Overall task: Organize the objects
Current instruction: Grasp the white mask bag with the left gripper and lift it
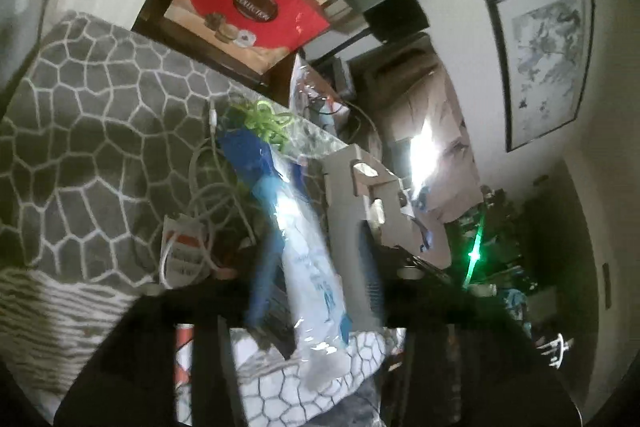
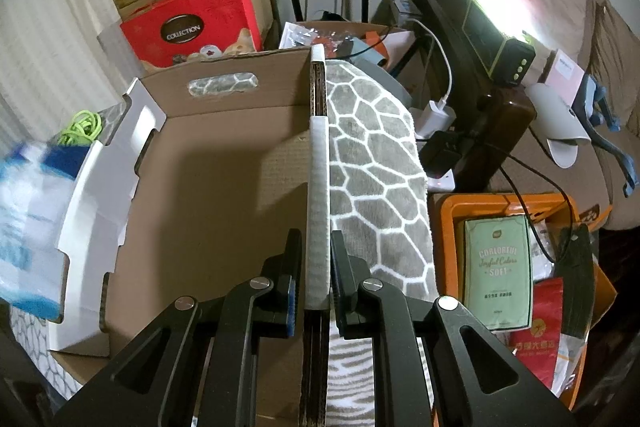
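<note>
My right gripper [image 2: 317,279] is shut on the right side wall [image 2: 319,163] of an open, empty cardboard box [image 2: 224,163] that stands on a grey patterned blanket [image 2: 376,163]. My left gripper [image 1: 314,279] is shut on a blue and white plastic packet [image 1: 308,259] and holds it up, blurred by motion. That packet shows at the left edge of the right wrist view [image 2: 28,211], outside the box's left flap. A green cord [image 2: 82,127] lies behind it.
An orange tray [image 2: 446,227] with a green packet [image 2: 498,267] stands right of the box. Red gift boxes [image 2: 192,23] are stacked behind. A dark wooden armrest with chargers [image 2: 436,119] and cables is at the right. White cables [image 1: 204,183] lie on the blanket.
</note>
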Motion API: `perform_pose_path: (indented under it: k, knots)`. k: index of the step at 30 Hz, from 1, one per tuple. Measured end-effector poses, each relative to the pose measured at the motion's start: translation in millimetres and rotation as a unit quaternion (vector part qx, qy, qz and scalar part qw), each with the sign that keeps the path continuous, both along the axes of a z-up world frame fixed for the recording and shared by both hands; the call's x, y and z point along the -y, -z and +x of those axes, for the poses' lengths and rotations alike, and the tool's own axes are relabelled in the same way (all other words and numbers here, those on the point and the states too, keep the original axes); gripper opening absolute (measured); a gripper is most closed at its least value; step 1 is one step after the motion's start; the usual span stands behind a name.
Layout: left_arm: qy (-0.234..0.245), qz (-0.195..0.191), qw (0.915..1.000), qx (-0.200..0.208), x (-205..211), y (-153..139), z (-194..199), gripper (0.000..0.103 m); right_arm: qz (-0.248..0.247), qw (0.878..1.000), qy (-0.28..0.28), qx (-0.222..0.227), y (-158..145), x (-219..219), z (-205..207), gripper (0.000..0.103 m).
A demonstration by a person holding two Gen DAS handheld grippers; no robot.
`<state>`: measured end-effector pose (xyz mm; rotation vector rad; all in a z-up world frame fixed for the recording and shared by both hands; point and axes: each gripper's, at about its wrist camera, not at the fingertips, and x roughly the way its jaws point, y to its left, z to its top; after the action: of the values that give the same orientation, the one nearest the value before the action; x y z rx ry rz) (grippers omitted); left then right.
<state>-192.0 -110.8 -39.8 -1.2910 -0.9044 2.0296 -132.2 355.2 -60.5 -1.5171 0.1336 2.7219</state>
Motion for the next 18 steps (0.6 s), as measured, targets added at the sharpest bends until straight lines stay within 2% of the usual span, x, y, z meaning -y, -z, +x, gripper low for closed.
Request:
perform_pose_path:
  k: [3, 5, 7, 8, 9, 11, 14, 18]
  knots:
    - [0.008, 0.010, 0.9995, 0.029, -11.0, 17.6, -8.2, 0.053, -0.002, 1.000, 0.000, 0.001, -0.7, 1.2, 0.0, 0.013]
    - [0.014, -0.011, 0.9991, 0.040, -23.9, 25.9, -10.6, 0.053, -0.001, 1.000, 0.000, 0.001, -0.5, 1.0, -0.1, 0.013]
    - [0.029, -0.016, 0.9986, 0.041, -33.6, 29.3, -9.0, 0.053, 0.002, 1.000, -0.001, 0.001, -0.9, 2.1, 0.2, 0.013]
    - [0.036, -0.021, 0.9983, 0.042, -40.0, 29.8, -8.1, 0.047, 0.003, 1.000, -0.001, 0.001, -1.1, 2.5, 0.2, 0.012]
    - [0.040, -0.029, 0.9979, 0.042, -44.5, 30.5, -5.5, 0.033, 0.002, 1.000, -0.001, 0.001, -1.0, 2.6, 0.2, 0.012]
    - [0.051, -0.049, 0.9965, 0.044, -55.7, 30.5, -4.4, 0.018, 0.001, 1.000, 0.000, 0.001, -0.9, 3.1, 0.2, 0.012]
    - [0.053, -0.059, 0.9958, 0.045, -62.9, 26.7, -0.1, 0.007, -0.001, 1.000, 0.001, 0.001, -1.5, 3.9, -0.3, 0.013]
    - [0.042, -0.035, 0.9980, 0.033, -60.1, 12.3, 7.9, 0.004, -0.004, 1.000, 0.001, 0.001, -1.6, 3.1, -0.5, 0.013]
